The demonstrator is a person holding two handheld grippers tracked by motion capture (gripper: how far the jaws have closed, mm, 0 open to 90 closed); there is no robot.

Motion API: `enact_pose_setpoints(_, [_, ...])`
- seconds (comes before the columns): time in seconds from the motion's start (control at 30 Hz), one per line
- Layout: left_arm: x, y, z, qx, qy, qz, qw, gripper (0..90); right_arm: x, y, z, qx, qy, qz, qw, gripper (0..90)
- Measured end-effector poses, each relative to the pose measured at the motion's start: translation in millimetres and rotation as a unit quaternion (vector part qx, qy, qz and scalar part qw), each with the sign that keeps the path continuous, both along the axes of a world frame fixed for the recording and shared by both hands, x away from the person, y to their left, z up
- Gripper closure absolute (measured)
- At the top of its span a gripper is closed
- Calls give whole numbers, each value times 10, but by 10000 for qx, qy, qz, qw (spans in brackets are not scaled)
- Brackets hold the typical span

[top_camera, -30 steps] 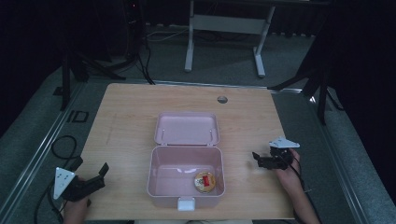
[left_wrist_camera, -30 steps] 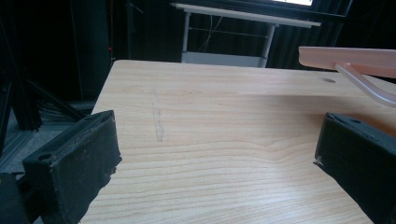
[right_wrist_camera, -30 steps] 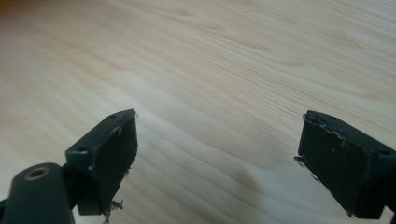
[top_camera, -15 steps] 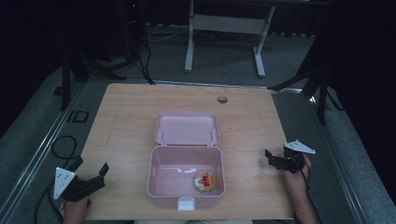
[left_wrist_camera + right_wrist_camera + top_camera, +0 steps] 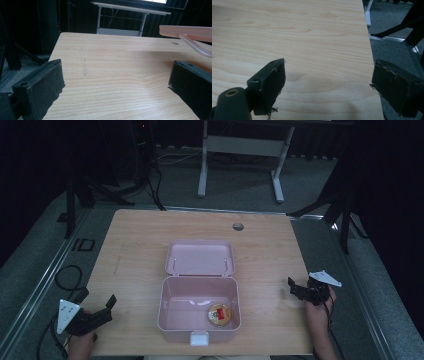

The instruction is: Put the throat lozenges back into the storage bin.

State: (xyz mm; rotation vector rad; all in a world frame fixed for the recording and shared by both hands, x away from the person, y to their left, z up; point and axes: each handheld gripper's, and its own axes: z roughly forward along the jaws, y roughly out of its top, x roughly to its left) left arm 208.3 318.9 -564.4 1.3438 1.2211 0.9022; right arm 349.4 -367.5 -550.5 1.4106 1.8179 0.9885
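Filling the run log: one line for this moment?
box: open, lid back | round item: inside box | left gripper: open, empty, near table edge | right gripper: open, empty, right of box

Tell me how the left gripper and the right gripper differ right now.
The left gripper sits off the table's near left corner, jaws pointing toward the pink box; the right gripper sits at the table's right edge, farther from the person. The left gripper's grey plate trails at its outer left end; the right gripper's plate rides on top. Both are open, hold nothing, and stand apart from the box.
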Motion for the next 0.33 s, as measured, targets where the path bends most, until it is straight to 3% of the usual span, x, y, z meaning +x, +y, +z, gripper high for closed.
enact_pose_setpoints(0.13, [0,1,0,-6,0,2,10000,3,11,24,-16,-163,-6,78,9998,117])
enact_pose_setpoints(0.33, [1,1,0,-11,3,3,10000,3,20,21,-26,-175,21,82,9998,117])
